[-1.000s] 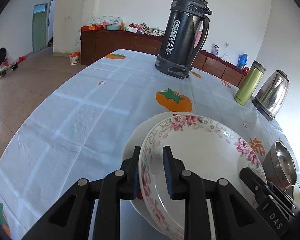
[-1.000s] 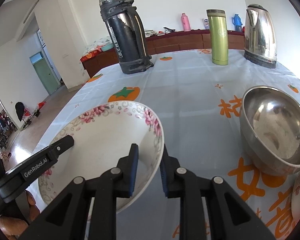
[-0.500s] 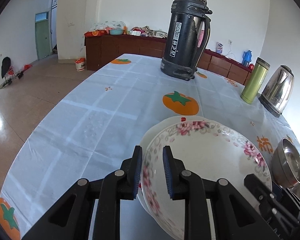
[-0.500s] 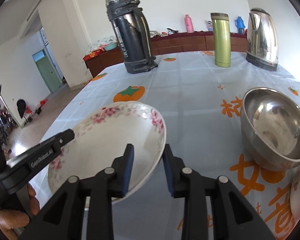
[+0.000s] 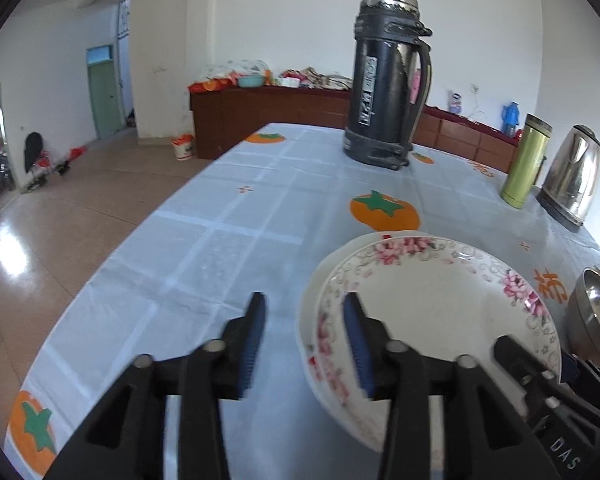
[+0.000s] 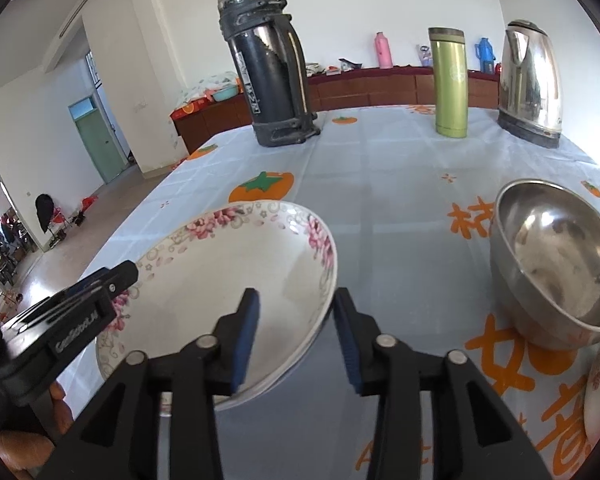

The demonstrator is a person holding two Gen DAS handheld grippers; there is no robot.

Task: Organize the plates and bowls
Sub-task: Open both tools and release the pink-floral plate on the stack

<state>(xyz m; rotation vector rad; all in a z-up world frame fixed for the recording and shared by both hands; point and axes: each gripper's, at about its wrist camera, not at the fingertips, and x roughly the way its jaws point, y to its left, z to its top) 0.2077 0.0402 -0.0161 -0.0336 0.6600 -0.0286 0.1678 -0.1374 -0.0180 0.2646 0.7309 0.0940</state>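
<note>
Tongs are seen nearest: the left tongs (image 5: 304,344) and right tongs (image 6: 296,336) are opening, each straddling a rim of the floral plate (image 6: 236,280) with pads clear, so it is released onto a plain white plate (image 5: 316,280) on the desk (image 6: 380,184). Stacking of this plate is judged finished, and next both tongs must be backed off. Just beyond, the steel bowl (image 6: 556,256) is left for sorting, well short of the black flask (image 6: 266,68).
</note>
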